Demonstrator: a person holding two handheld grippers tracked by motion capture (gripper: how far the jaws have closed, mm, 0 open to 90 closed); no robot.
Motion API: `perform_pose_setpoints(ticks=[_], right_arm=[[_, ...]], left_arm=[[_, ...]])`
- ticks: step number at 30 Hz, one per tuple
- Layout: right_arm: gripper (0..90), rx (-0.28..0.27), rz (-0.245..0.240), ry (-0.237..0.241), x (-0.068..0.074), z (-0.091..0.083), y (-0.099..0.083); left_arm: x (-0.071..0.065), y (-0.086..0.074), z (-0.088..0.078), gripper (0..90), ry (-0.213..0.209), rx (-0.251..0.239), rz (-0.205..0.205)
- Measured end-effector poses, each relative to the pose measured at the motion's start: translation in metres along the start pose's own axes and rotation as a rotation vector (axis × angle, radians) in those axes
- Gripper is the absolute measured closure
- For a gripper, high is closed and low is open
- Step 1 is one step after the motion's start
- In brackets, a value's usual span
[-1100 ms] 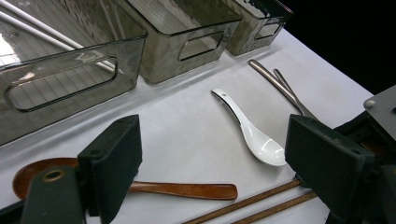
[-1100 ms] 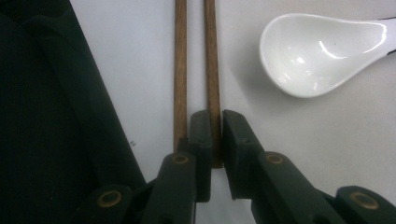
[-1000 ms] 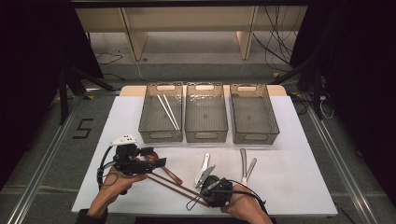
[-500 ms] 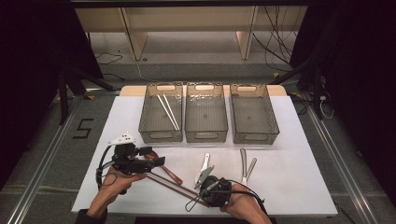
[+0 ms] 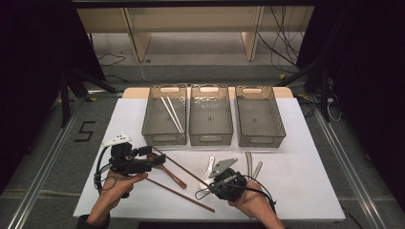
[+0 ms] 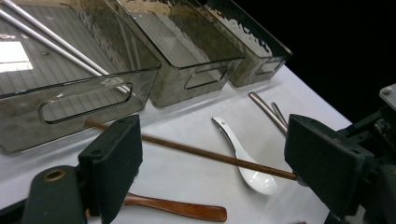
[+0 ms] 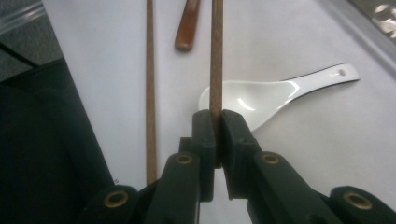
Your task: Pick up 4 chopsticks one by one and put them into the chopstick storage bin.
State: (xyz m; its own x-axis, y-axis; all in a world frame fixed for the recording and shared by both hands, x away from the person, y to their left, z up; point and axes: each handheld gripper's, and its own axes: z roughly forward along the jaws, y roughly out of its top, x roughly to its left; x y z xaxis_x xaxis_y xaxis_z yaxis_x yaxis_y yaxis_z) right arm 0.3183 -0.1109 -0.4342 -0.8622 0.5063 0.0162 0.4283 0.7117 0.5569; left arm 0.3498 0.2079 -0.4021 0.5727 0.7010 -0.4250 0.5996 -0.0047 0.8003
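At the near edge of the white tabletop (image 5: pixel 296 157), the right gripper (image 7: pixel 217 122) clamps one end of a brown wooden chopstick (image 7: pixel 216 56), its jaws pressed tight against the stick on both sides. In the high view that chopstick (image 5: pixel 179 165) runs from the right gripper (image 5: pixel 213 183) up and leftward to the left gripper (image 5: pixel 155 155), which sits near the left edge of the tabletop with its jaws spread wide. The left gripper view shows the stick (image 6: pixel 210 155) passing between those parted jaws — the pads do not press on it. A second brown chopstick (image 5: pixel 179 192) lies flat on the tabletop toward the near edge, just beside the held one, and a brown wooden spoon (image 5: pixel 167 169) rests between the two sticks near the left gripper. A white ceramic spoon (image 7: pixel 275 93) lies on the tabletop just beyond the right gripper's jaws, its bowl under the held chopstick in the right gripper view. Two metal utensils (image 5: pixel 252 164) lie side by side to the right of the white spoon. Along the far edge stand three smoky, clear bins in a row — the left bin (image 5: pixel 152 125) holds a pair of pale chopsticks (image 5: pixel 172 114).
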Motion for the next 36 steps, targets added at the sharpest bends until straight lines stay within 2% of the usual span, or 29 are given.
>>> perform_pose_setpoints(ticks=[3, 8, 13, 17, 23, 28, 30, 32, 36], right_arm=[[85.2, -0.043, 0.026, -0.031, -0.004, -0.006, 0.001], [85.2, -0.079, 0.042, -0.044, -0.007, -0.008, 0.001], [85.2, -0.117, 0.051, -0.057, -0.005, -0.009, 0.004], [85.2, -0.130, 0.050, -0.058, -0.003, -0.008, 0.005], [85.1, -0.145, 0.051, -0.054, -0.001, -0.006, 0.007], [85.1, -0.157, 0.046, -0.048, 0.000, -0.005, 0.009], [85.1, -0.160, 0.048, -0.045, 0.001, -0.005, 0.009], [85.1, -0.163, 0.049, -0.044, 0.001, -0.005, 0.009], [85.0, -0.174, 0.043, -0.045, 0.001, -0.005, 0.009]], left_arm=[[0.001, -0.001, 0.001, 18.8, 0.013, -0.001, -0.038], [0.002, -0.008, 0.013, 18.8, 0.023, 0.023, -0.118], [-0.003, -0.015, 0.028, 19.3, -0.024, 0.038, -0.198], [-0.009, -0.018, 0.037, 21.3, -0.070, 0.041, -0.234], [-0.013, -0.022, 0.047, 25.2, -0.098, 0.047, -0.267], [-0.015, -0.024, 0.055, 32.7, -0.126, 0.038, -0.302], [-0.017, -0.025, 0.056, 38.2, -0.137, 0.039, -0.300], [-0.019, -0.025, 0.058, 40.0, -0.143, 0.034, -0.297], [-0.021, -0.025, 0.063, 49.2, -0.160, 0.031, -0.310]])
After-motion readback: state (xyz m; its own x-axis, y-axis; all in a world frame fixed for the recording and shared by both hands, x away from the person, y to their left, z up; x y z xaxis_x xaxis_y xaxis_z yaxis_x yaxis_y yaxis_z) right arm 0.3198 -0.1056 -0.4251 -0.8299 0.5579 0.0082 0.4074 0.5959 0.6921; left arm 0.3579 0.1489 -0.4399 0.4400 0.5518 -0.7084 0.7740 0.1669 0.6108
